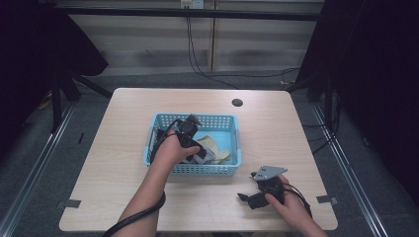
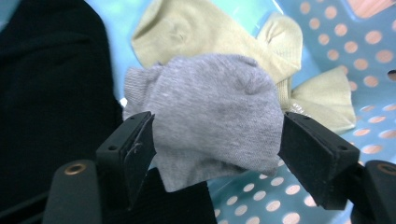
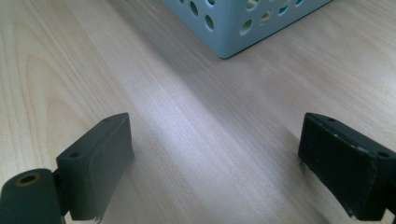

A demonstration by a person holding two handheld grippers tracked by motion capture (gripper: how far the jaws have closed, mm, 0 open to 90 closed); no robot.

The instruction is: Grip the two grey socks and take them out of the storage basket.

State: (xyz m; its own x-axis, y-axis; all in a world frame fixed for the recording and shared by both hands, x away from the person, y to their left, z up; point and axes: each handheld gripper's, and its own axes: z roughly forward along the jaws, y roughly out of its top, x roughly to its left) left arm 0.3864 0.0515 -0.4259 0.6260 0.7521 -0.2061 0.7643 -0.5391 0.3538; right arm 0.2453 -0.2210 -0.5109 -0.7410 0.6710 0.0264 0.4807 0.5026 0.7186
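Grey sock point(image 2: 212, 121) btwn jaws, basket point(image 2: 369, 93) wall near.

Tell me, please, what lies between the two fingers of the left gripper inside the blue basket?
A bunched grey sock lies between the left gripper's fingers, over a pale yellow sock, as the left gripper view shows.

Between the black jaws lies a plain grey sock point(image 2: 215, 121). Beyond it are pale yellow socks point(image 2: 210, 32); left of the jaws, black cloth point(image 2: 51, 93). The basket point(image 2: 364, 56) is light blue, dotted with holes.
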